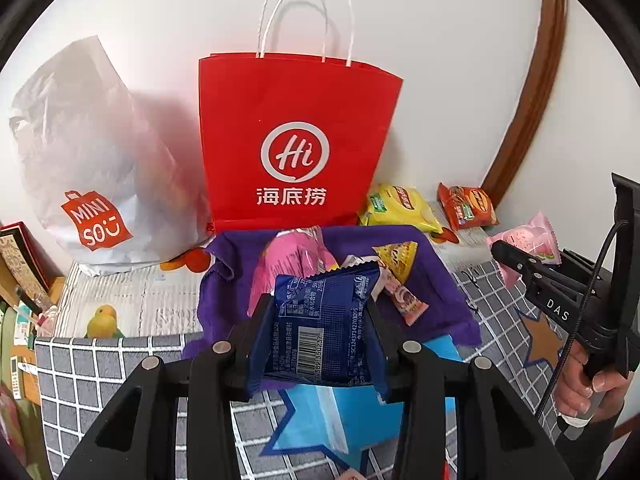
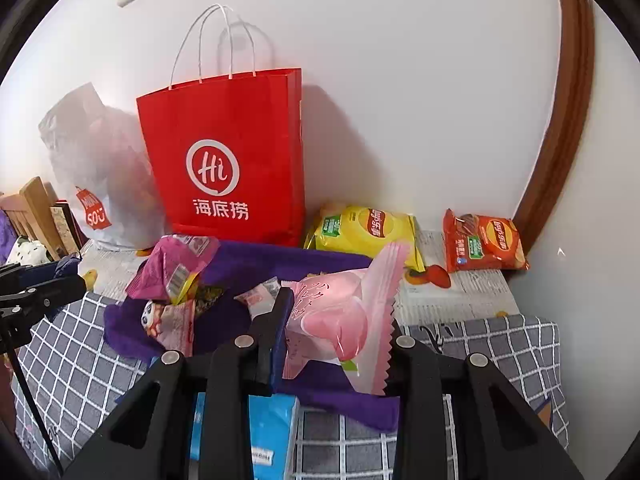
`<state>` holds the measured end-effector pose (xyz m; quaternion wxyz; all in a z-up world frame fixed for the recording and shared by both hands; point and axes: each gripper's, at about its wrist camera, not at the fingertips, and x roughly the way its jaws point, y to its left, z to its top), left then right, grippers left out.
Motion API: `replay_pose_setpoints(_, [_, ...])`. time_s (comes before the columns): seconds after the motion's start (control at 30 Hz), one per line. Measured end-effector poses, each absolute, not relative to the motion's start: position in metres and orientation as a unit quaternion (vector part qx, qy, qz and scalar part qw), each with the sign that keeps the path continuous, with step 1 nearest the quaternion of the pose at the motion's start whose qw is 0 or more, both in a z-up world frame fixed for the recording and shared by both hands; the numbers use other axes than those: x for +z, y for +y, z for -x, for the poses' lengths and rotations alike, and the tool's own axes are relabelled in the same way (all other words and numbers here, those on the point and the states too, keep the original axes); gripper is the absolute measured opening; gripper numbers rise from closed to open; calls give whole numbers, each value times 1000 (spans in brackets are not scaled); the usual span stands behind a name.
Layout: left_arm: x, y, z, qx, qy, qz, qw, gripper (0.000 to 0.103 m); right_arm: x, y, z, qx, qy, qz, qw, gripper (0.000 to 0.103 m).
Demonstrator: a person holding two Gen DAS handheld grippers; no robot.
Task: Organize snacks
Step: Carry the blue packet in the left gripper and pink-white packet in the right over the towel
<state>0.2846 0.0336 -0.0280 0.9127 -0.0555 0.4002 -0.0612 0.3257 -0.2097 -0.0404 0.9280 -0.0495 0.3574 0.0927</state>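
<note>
Against the far wall: paper bag (image 2: 224, 160), with plastic bag (image 2: 100, 184) to its left and two chip packets (image 2: 366, 232) (image 2: 482, 246) lying to its right. Nearer, before the paper bag: cloth (image 2: 280, 260) spread on the table (image 2: 480, 344), loose snacks (image 2: 176, 268) heaped on it.

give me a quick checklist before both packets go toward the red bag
1. Left gripper clamped on the blue packet: ok, a finger presses each side.
2. Right gripper clamped on the pink packet: ok, though its right finger is hidden behind the wrapper.
3. Red paper bag upright against the wall: ok.
4. Bag mouth open enough to drop into: cannot tell, only the front face and handles show.
5. Grippers clear of each other: ok, the right one sits off to the side in the left wrist view.
6. Loose snacks on the purple cloth clear of the held packets: cannot tell.
</note>
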Motion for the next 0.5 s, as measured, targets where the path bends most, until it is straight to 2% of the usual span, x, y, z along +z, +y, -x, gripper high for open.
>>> replay_pose_setpoints(0.5, [-65, 4, -333, -85, 437, 56, 894, 40, -88, -207, -380, 107, 403, 46, 908, 32])
